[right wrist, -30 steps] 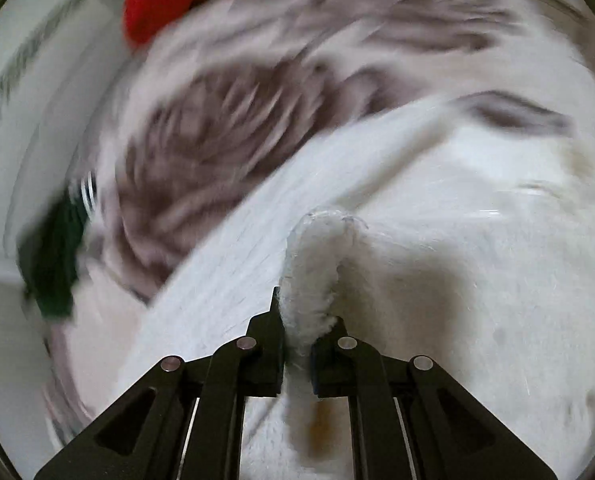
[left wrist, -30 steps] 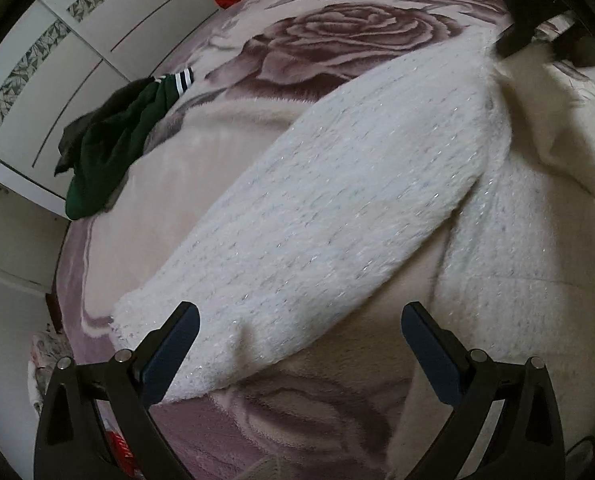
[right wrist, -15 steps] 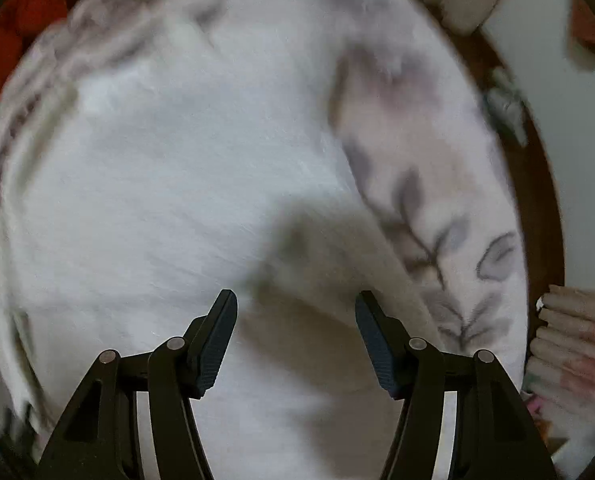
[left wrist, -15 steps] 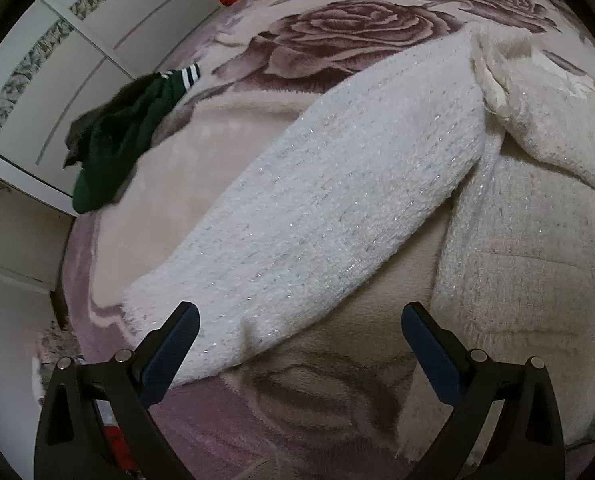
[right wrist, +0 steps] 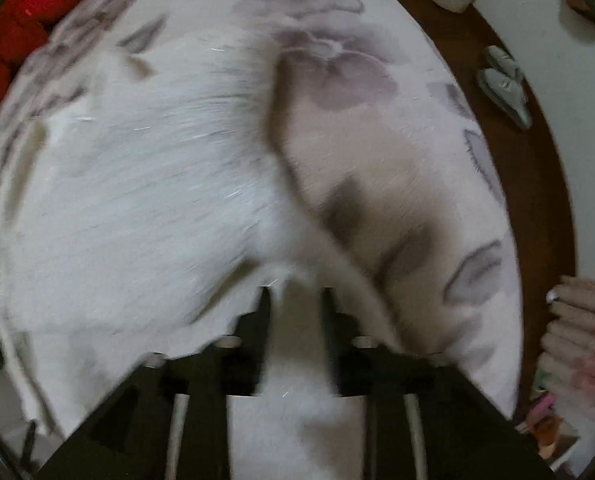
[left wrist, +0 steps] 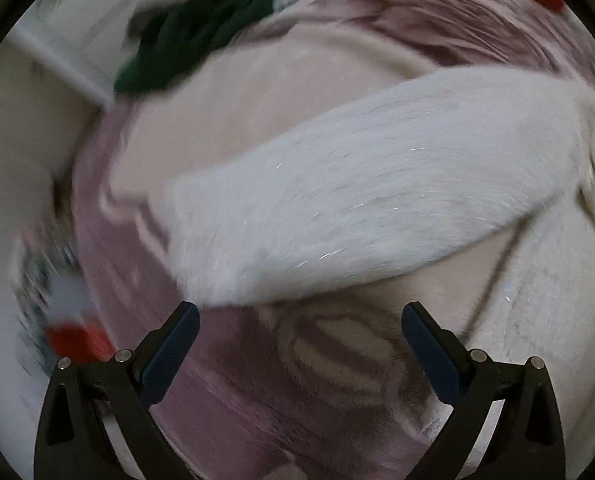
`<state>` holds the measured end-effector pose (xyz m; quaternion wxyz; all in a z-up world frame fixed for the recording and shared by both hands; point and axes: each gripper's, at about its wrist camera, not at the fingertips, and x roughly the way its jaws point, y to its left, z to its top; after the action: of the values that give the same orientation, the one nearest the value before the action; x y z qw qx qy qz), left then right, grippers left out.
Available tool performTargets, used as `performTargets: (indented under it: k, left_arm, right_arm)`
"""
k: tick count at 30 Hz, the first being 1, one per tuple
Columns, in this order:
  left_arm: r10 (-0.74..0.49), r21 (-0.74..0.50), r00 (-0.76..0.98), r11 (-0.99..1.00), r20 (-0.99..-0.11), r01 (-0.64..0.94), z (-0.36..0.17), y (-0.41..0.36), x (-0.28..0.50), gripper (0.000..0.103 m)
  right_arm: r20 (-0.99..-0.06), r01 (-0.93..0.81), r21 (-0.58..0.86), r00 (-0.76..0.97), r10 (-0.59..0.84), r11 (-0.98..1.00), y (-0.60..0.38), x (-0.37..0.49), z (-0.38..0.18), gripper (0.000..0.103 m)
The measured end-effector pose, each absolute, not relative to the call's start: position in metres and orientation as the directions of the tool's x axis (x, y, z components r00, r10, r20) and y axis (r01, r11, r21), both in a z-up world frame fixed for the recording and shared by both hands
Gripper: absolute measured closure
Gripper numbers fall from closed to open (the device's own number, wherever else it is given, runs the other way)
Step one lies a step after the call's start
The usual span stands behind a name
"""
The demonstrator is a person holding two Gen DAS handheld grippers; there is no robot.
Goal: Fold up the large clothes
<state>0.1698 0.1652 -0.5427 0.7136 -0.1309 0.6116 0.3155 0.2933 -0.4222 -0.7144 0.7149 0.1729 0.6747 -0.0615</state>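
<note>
Sweater [left wrist: 377,200], white and fuzzy, lies on the flowered blanket [left wrist: 297,380], its sleeve at twelve o'clock from the wide-open, empty left gripper [left wrist: 299,328], while the right gripper [right wrist: 296,300] pinches its fabric.

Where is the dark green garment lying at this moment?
In the left wrist view the dark green garment lies at the upper left, on the far edge of the floral blanket, apart from the white sweater's sleeve.
</note>
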Motion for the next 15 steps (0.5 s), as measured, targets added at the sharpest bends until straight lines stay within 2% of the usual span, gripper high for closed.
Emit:
performTargets:
  k: [4, 8, 9, 10, 11, 12, 13, 15]
  left_arm:
    - [0.088, -0.056, 0.145, 0.642, -0.985, -0.765, -0.561, 0.225, 0.129, 0.0]
    - [-0.045, -0.299, 0.314, 0.454, -0.948, -0.839, -0.585, 0.276, 0.107, 0.001]
    - [-0.044, -0.362, 0.375, 0.381, -0.926, -0.851, -0.592, 0.292, 0.102, 0.008]
    - [-0.038, -0.402, 0.414, 0.337, -0.91, -0.852, -0.596, 0.301, 0.1, 0.031]
    - [-0.033, -0.434, 0.445, 0.296, -0.895, -0.851, -0.601, 0.31, 0.098, 0.044]
    - [-0.024, -0.442, 0.452, 0.261, -0.892, -0.858, -0.604, 0.319, 0.099, 0.064]
    - [-0.017, -0.483, 0.493, 0.233, -0.87, -0.844, -0.603, 0.33, 0.099, 0.077]
    - [0.01, -0.525, 0.542, 0.238, -0.84, -0.817, -0.592, 0.341, 0.103, 0.085]
  right_arm:
    - [-0.966, 0.302, 0.258, 0.096, 0.24, 0.918, -0.388, 0.261, -0.703, 0.064]
    - [-0.941, 0.312, 0.337, 0.077, 0.329, 0.889, -0.335, 0.24, -0.716, 0.064]
    - [-0.938, 0.313, 0.344, 0.076, 0.338, 0.885, -0.324, 0.245, -0.721, 0.064]
    - [-0.939, 0.311, 0.343, 0.076, 0.336, 0.886, -0.313, 0.247, -0.725, 0.064]
    - [-0.943, 0.311, 0.331, 0.074, 0.325, 0.891, -0.299, 0.246, -0.73, 0.064]
    - [-0.949, 0.316, 0.315, 0.074, 0.307, 0.895, -0.28, 0.245, -0.733, 0.064]
    - [-0.953, 0.321, 0.301, 0.077, 0.292, 0.898, -0.267, 0.247, -0.733, 0.064]
    - [-0.973, 0.338, 0.233, 0.079, 0.219, 0.912, -0.244, 0.252, -0.733, 0.059]
